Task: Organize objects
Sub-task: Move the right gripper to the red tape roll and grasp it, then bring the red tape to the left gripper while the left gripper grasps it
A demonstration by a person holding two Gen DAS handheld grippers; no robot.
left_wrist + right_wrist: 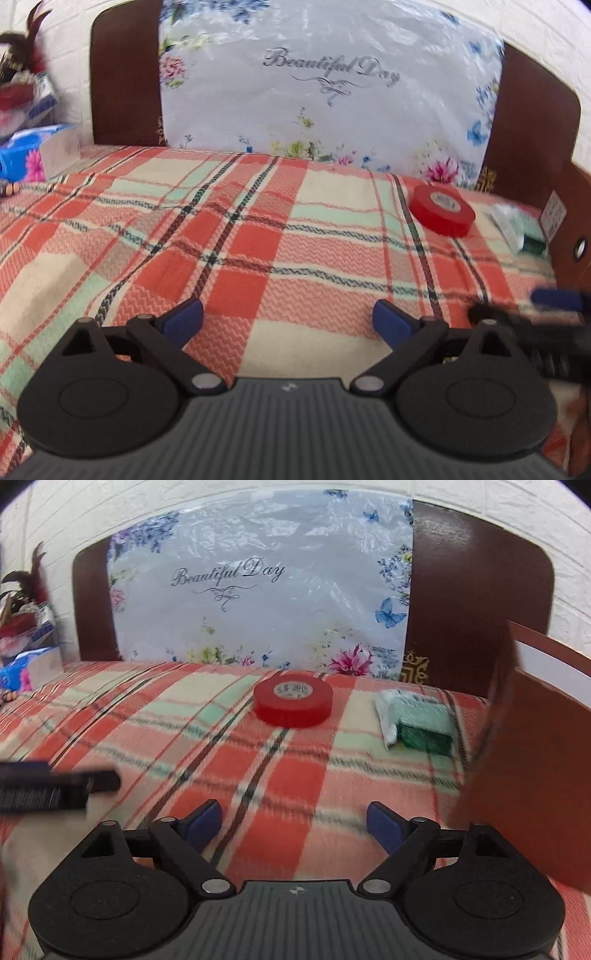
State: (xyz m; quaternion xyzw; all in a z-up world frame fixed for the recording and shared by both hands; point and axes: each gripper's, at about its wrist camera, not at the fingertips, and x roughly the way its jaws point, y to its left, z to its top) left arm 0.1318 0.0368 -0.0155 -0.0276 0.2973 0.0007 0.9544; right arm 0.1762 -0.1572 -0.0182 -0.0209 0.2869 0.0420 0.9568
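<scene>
While both the left gripper (288, 319) and the right gripper (294, 821) hang spread and empty, nothing looks sorted yet: the red tape roll (293, 704) and green packet (419, 722) lie ahead of the right gripper, near the brown box (535, 760) on its right.

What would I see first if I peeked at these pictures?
Probably the red roll of tape, lying flat on the plaid blanket near the far side. Behind it a big flowery pillow reading "Beautiful Day" leans on the dark headboard. Right of the tape sits a small green-and-white packet, beside a brown box.
</scene>
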